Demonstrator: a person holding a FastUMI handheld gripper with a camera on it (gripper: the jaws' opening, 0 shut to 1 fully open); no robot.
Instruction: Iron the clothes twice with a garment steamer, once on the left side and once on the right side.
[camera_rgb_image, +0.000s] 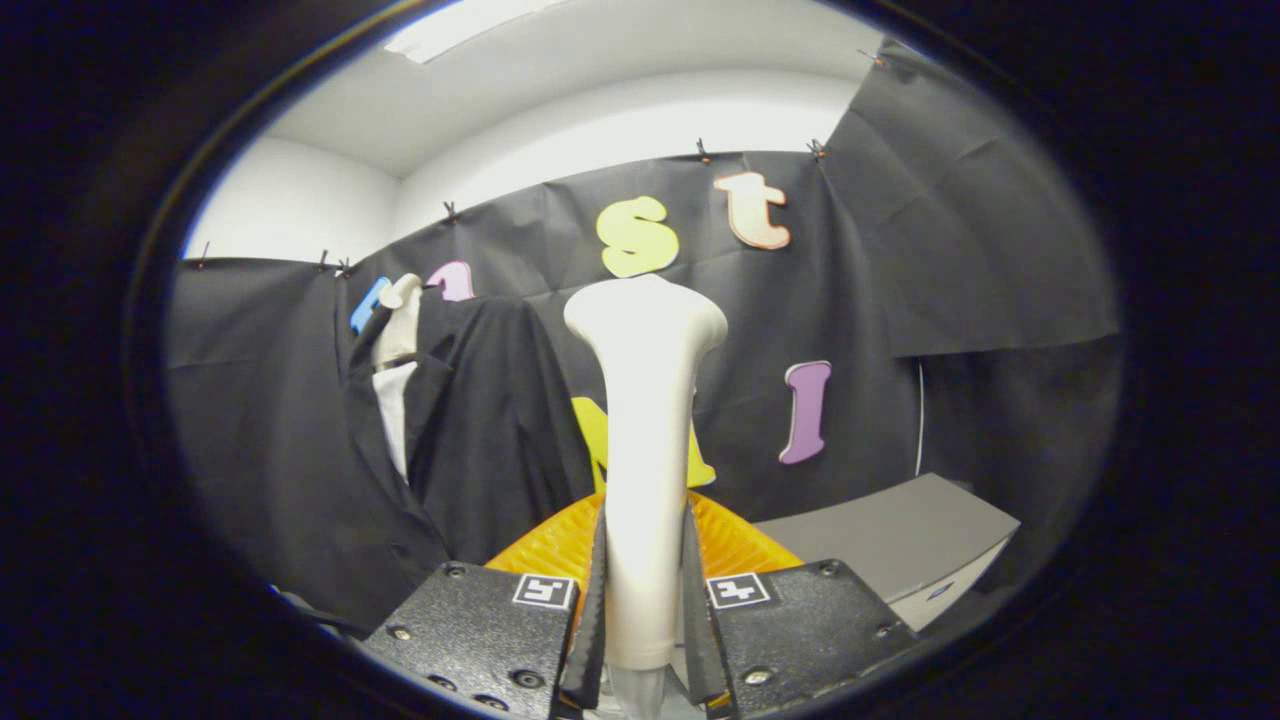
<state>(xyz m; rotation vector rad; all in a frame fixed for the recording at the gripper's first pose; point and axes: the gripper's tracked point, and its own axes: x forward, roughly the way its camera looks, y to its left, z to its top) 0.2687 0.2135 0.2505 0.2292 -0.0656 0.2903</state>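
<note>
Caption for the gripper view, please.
Claw shut on upright white steamer, black jacket hanging beyond.

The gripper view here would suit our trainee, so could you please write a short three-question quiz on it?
1. True or false: the fingers press on the white steamer from both sides.
2. Where does the dark jacket hang relative to the steamer? A) beyond it, to the left B) between the fingers C) on the grey box
3. Fill in: just behind the steamer's handle sits an ______ ribbed thing.

Key: 1 true. 2 A; the grey box lies to the right, bare on top. 3 orange.
</note>
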